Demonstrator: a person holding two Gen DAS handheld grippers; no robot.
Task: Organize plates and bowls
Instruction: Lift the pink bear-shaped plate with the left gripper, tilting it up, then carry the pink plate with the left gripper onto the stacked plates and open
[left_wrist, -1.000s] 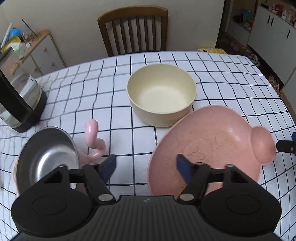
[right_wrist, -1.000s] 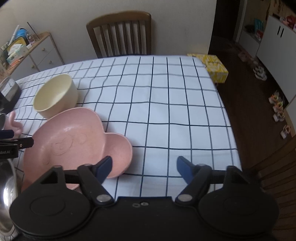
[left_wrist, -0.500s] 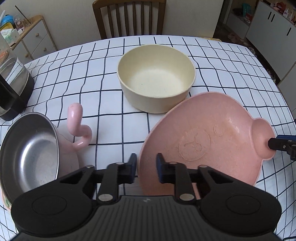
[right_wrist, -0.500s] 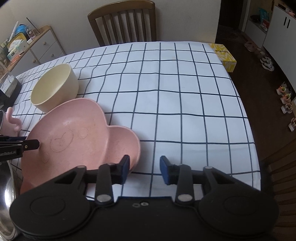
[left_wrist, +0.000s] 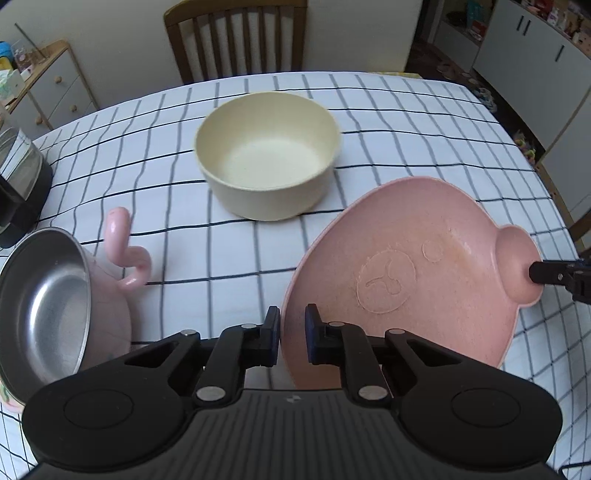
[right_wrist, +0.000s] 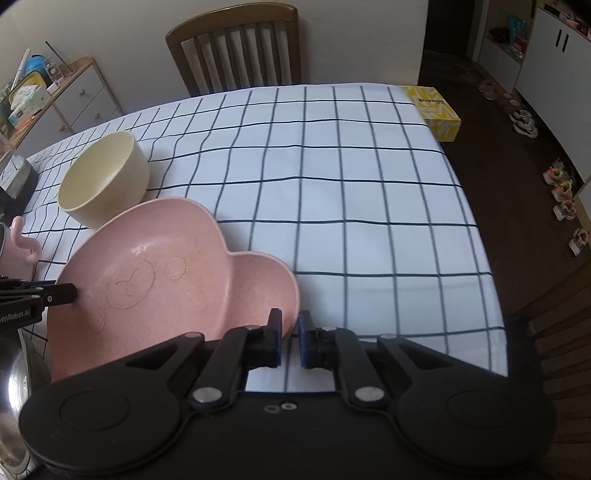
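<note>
A pink bear-shaped plate (left_wrist: 406, 266) sits tilted over the checked tablecloth, held from two sides. My left gripper (left_wrist: 291, 332) has the plate's near rim between its blue pads, and its jaws are closing on it. My right gripper (right_wrist: 290, 336) is shut on the rim of the plate's (right_wrist: 155, 266) small ear lobe. Each view shows the other gripper's black fingertip at the far edge of the plate. Behind the plate stands an empty cream bowl (left_wrist: 266, 155), also in the right wrist view as the cream bowl (right_wrist: 103, 177).
A steel bowl (left_wrist: 44, 302) rests in a pink holder with a curled handle (left_wrist: 125, 251) at the left. A kettle (left_wrist: 18, 184) stands at the far left. A wooden chair (left_wrist: 236, 37) is behind the table. A yellow tissue box (right_wrist: 436, 110) lies at the far right corner.
Both grippers went from wide open to closed on the pink plate's rim, left on the near edge, right on the ear. The plate now fills more of both views.
</note>
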